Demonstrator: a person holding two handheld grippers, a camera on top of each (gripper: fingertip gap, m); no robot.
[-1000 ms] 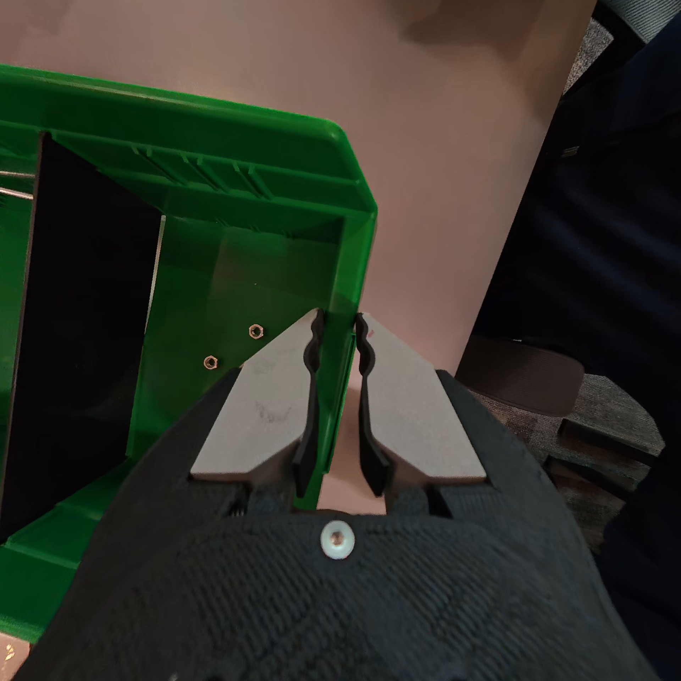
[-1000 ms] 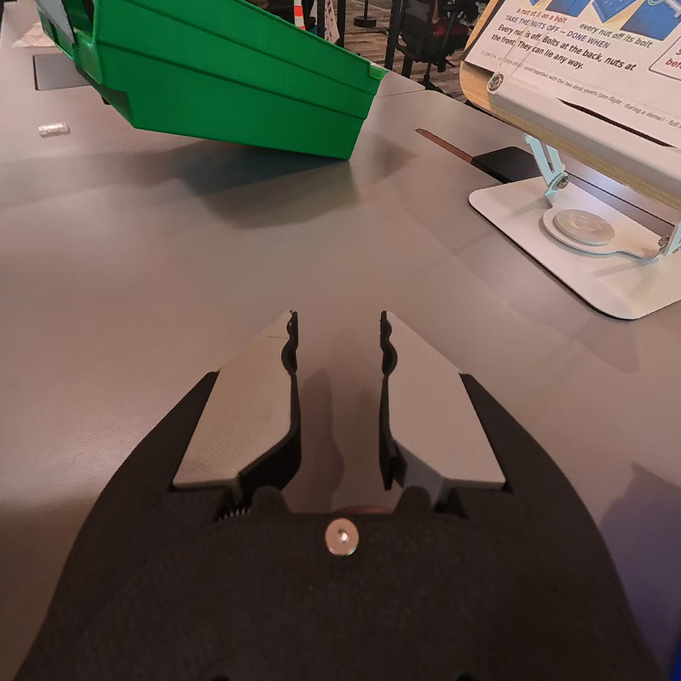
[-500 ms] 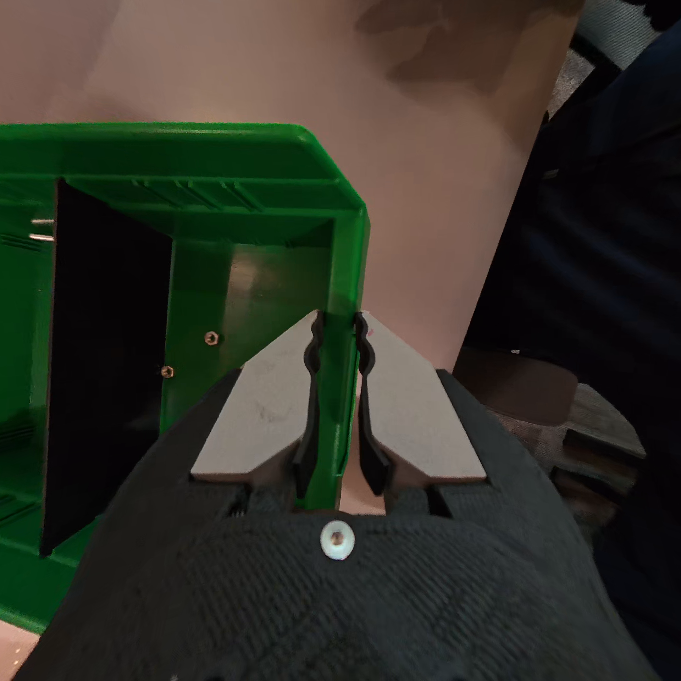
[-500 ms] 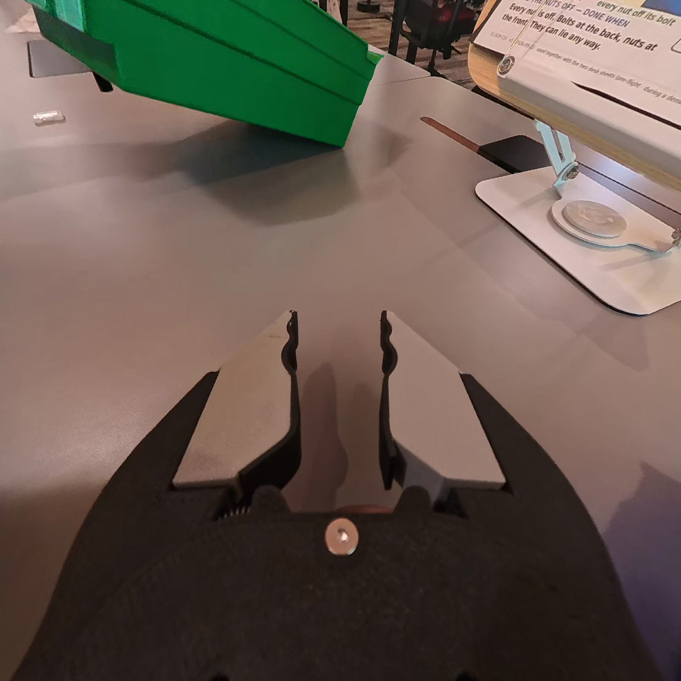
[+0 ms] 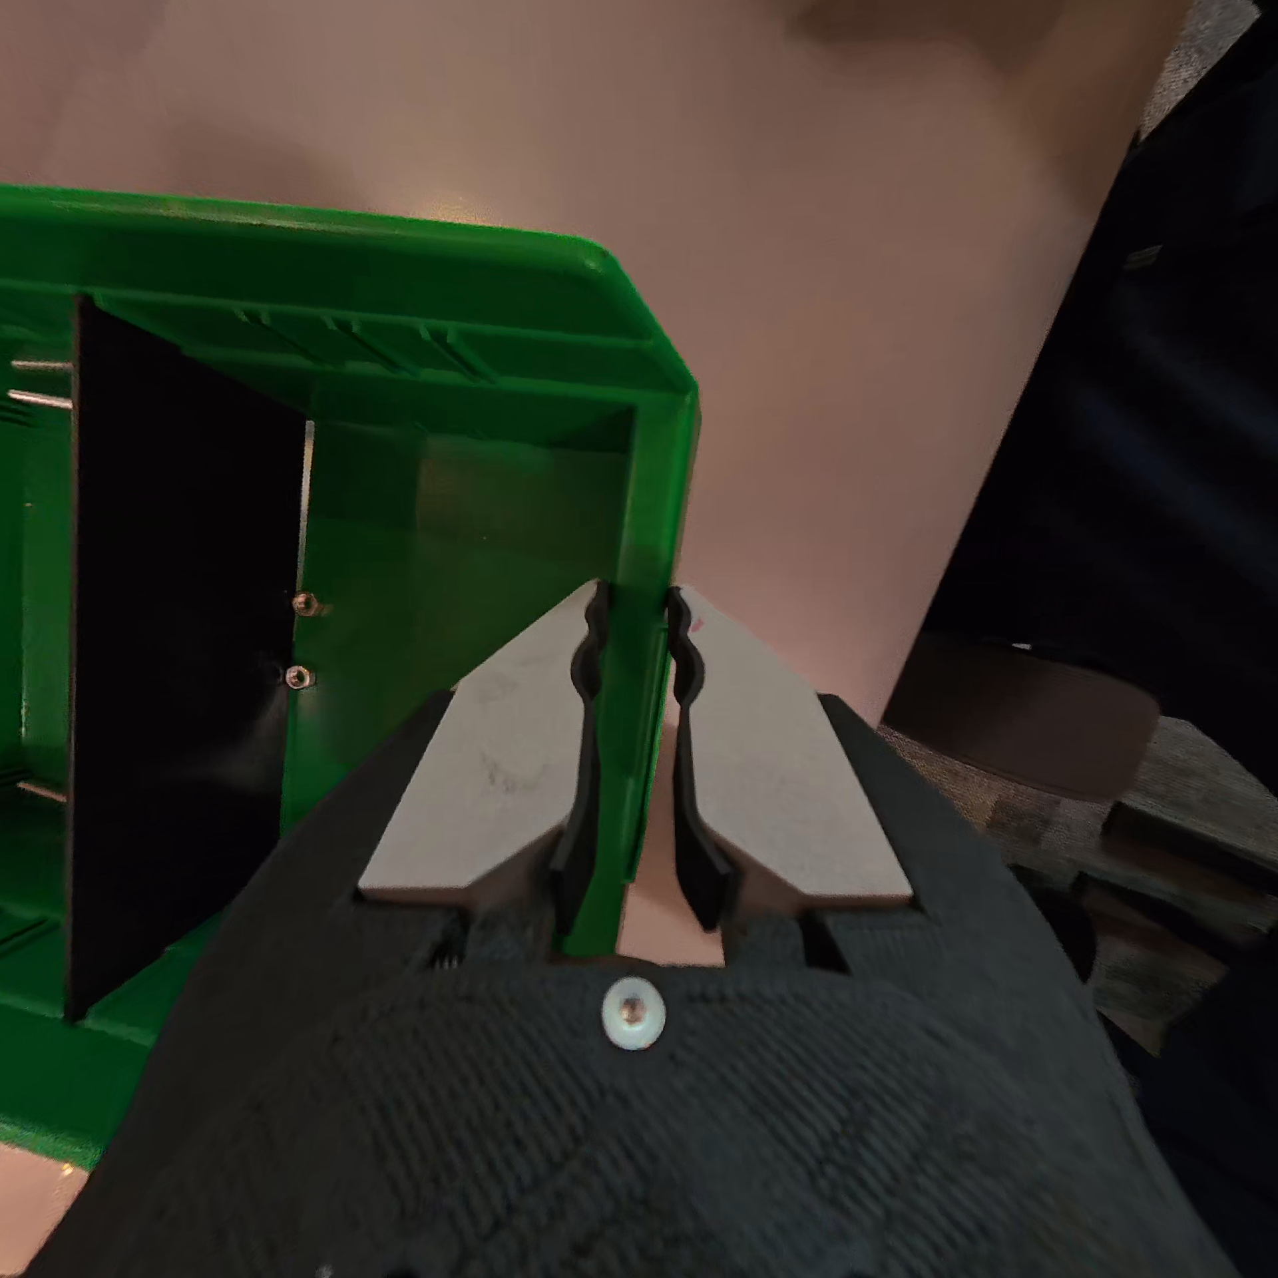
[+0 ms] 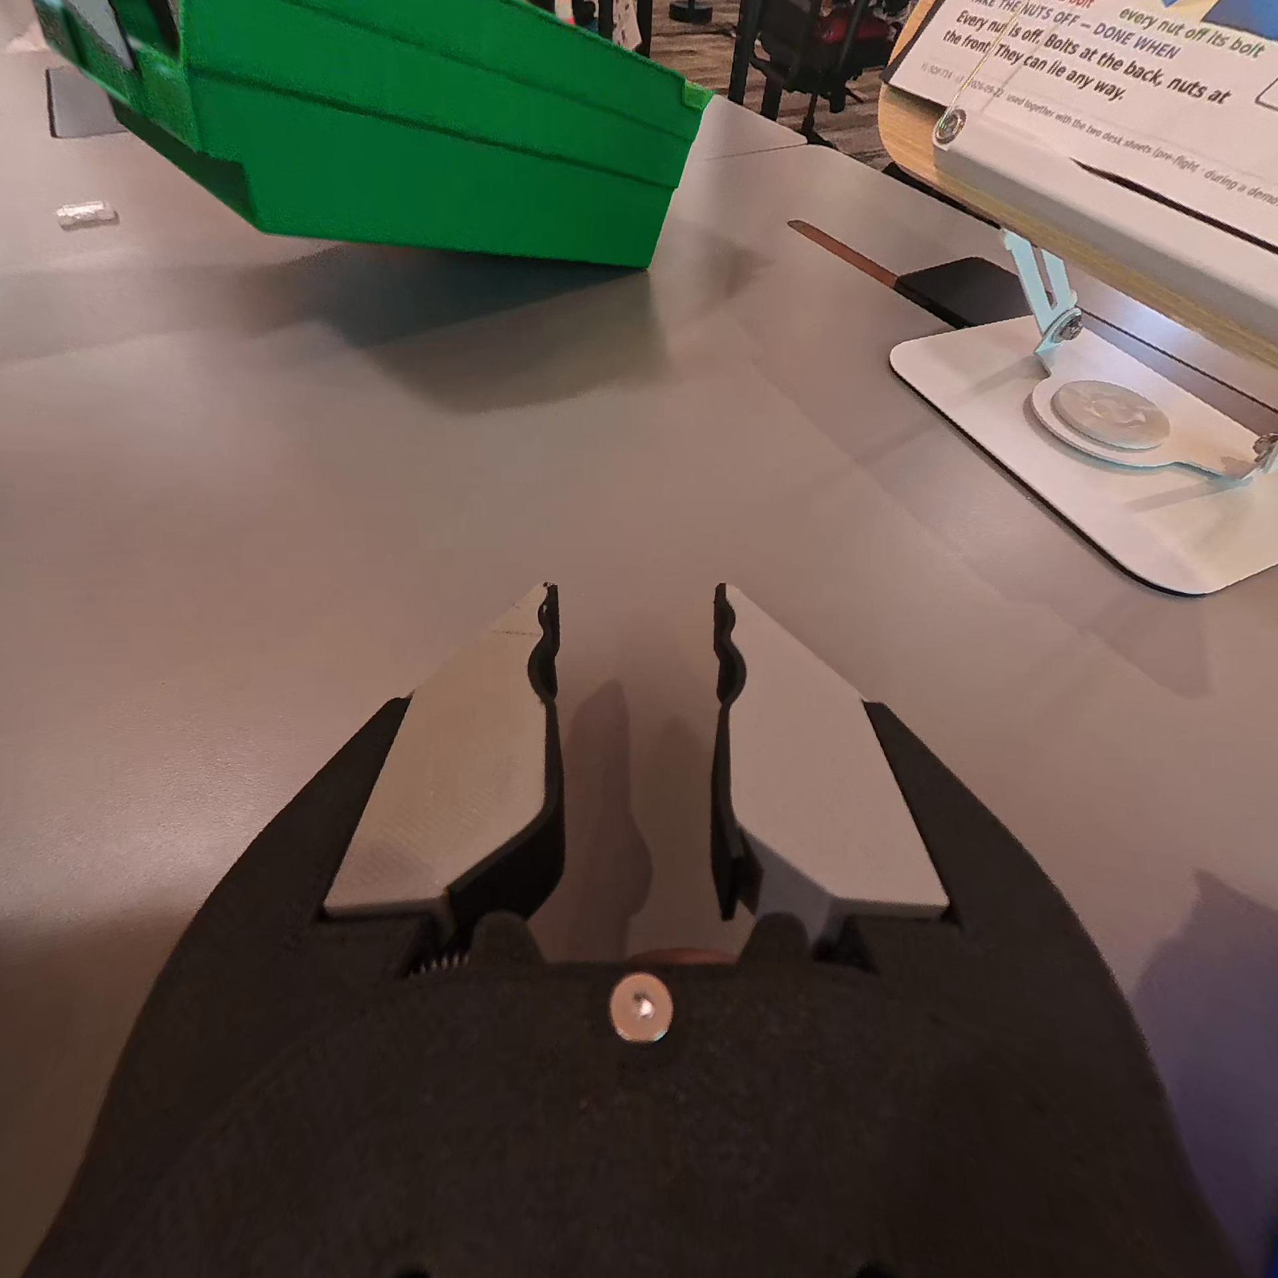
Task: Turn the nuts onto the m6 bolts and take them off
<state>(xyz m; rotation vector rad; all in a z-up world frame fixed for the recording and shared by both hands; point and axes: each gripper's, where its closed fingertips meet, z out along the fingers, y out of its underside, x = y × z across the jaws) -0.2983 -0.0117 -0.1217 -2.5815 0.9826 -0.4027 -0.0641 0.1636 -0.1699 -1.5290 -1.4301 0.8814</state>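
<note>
Spreading under everything, the smooth grey tabletop (image 6: 484,484) carries the tilted green plastic bin (image 6: 429,159), one end raised. The left gripper (image 5: 635,602) is clamped on the bin's side wall (image 5: 650,525); the right gripper (image 6: 635,595) hovers wide and empty above the table. Two small brass-coloured nuts (image 5: 304,603) lie inside the bin against its black divider (image 5: 180,622).

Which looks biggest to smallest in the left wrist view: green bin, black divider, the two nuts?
1. green bin
2. black divider, inside the bin
3. nuts and: tiny, alike, no ranking between them
</note>
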